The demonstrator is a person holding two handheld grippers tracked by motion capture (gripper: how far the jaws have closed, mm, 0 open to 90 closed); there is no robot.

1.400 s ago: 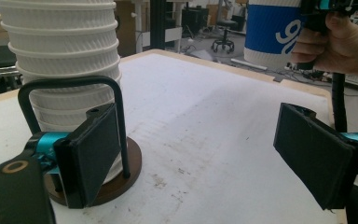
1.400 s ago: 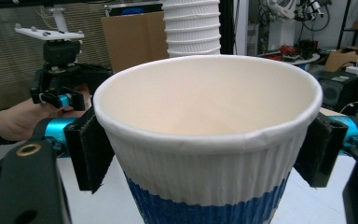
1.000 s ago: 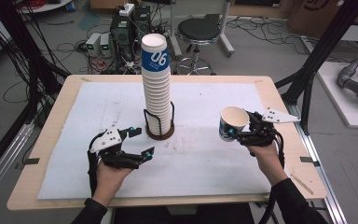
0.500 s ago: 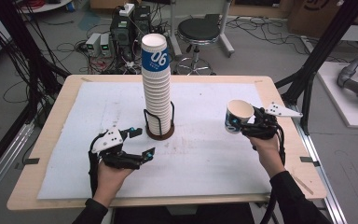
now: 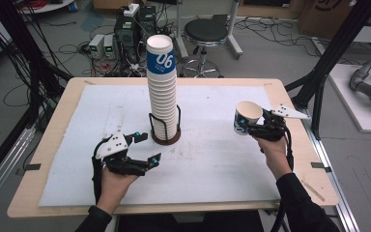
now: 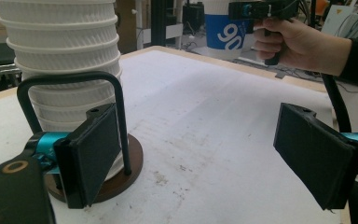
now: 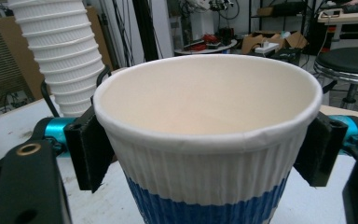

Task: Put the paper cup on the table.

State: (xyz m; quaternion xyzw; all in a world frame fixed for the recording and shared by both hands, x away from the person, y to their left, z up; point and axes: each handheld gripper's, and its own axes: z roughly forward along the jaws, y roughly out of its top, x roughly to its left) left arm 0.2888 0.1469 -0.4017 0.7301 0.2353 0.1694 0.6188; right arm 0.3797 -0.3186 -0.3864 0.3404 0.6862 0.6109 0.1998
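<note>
Near desk's front edge, left tool [image 5: 144, 149] rests w/ jaws apart, gripping nothing. Farther right, right tool [image 5: 247, 126] clamps a blue-banded paper cup [image 5: 245, 116] above the desk [image 5: 222, 159]. Mid-desk: cup stack [image 5: 163, 92] in holder.

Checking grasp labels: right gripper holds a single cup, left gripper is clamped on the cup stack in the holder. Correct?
Not quite. The left gripper is open and holds nothing; its fingers sit beside the cup stack in the holder, as the left gripper view shows. The right gripper does hold a single cup.
</note>
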